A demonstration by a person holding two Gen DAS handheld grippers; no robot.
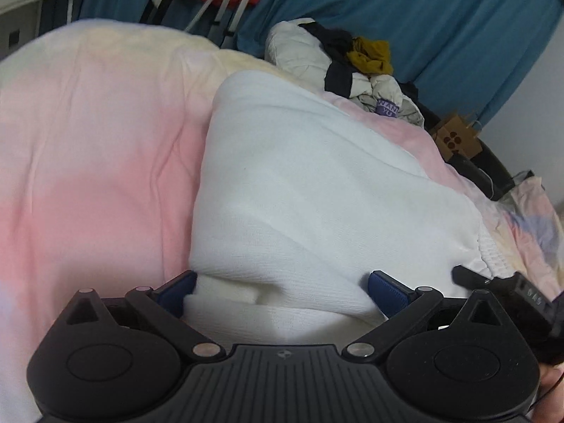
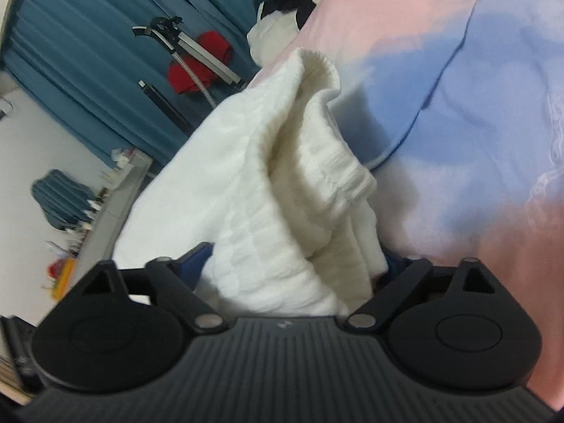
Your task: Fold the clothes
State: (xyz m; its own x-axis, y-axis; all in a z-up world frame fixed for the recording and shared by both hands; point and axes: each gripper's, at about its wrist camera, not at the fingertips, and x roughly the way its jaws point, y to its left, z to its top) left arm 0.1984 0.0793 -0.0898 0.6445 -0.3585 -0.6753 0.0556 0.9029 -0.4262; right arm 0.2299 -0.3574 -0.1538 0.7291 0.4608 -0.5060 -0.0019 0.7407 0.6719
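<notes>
Left wrist view. We see the left gripper (image 1: 282,290) with its blue pads (image 1: 387,290) set wide apart and a thick fold of the white knit garment (image 1: 310,183) lying between them; the pads touch the cloth on both sides, but we cannot tell whether they pinch it. The garment spreads away from the gripper over the pink bedspread (image 1: 91,162). Beyond the garment's far edge sits a heap of clothes (image 1: 345,67), white, dark and mustard. Behind the heap hangs a blue curtain (image 1: 423,17). Right of the heap, off the bedspread, stands a brown paper bag (image 1: 458,137). At the garment's ribbed hem, a black part of the right gripper (image 1: 507,292) enters the view.

Right wrist view. We see the right gripper (image 2: 292,271) with the garment (image 2: 268,183) bunched between its fingers, the ribbed hem curling upward just ahead; the fingertips are buried in the cloth, so we cannot tell how firmly they close. Right of the garment lies the bedspread (image 2: 476,123), here pink and blue. Left of the garment, a red cloth (image 2: 197,67) hangs on a metal stand (image 2: 197,49) before the curtain (image 2: 88,53).
</notes>
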